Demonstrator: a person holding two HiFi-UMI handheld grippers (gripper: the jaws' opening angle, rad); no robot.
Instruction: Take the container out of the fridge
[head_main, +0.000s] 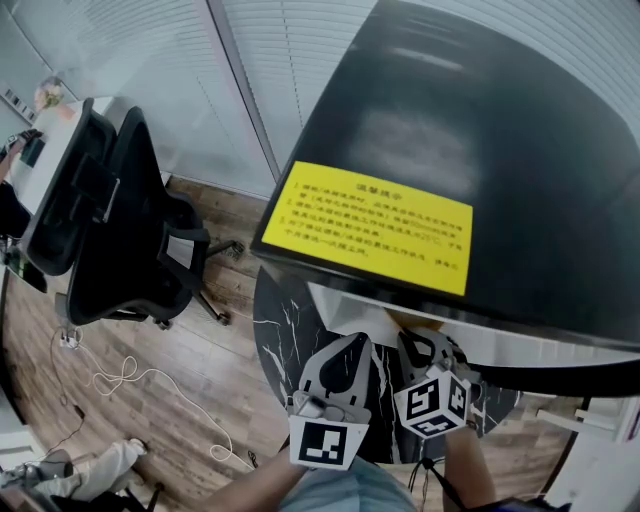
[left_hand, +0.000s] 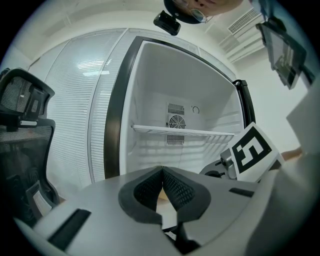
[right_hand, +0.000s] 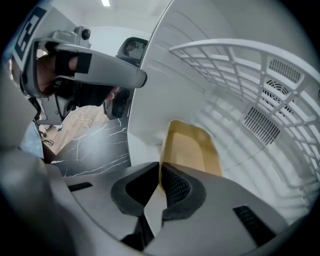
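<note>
The fridge (head_main: 450, 130) is black on top with a yellow sticker, and its white inside (left_hand: 160, 90) stands open. A shallow tan container (right_hand: 192, 150) lies on the fridge floor under the white wire shelf (right_hand: 235, 65). My right gripper (right_hand: 160, 172) is inside the fridge, shut on the container's near rim. My left gripper (left_hand: 163, 172) hangs just outside the opening, shut with nothing between its pads. In the head view both grippers sit low, the left gripper (head_main: 345, 375) beside the right gripper (head_main: 432, 362), and only a tan sliver of the container (head_main: 418, 323) shows.
A black office chair (head_main: 110, 220) stands to the left on the wood floor, with a white cable (head_main: 120, 378) lying near it. A dark marbled slab (head_main: 275, 330) lies under the fridge front. White blinds (left_hand: 75, 100) run along the wall at left.
</note>
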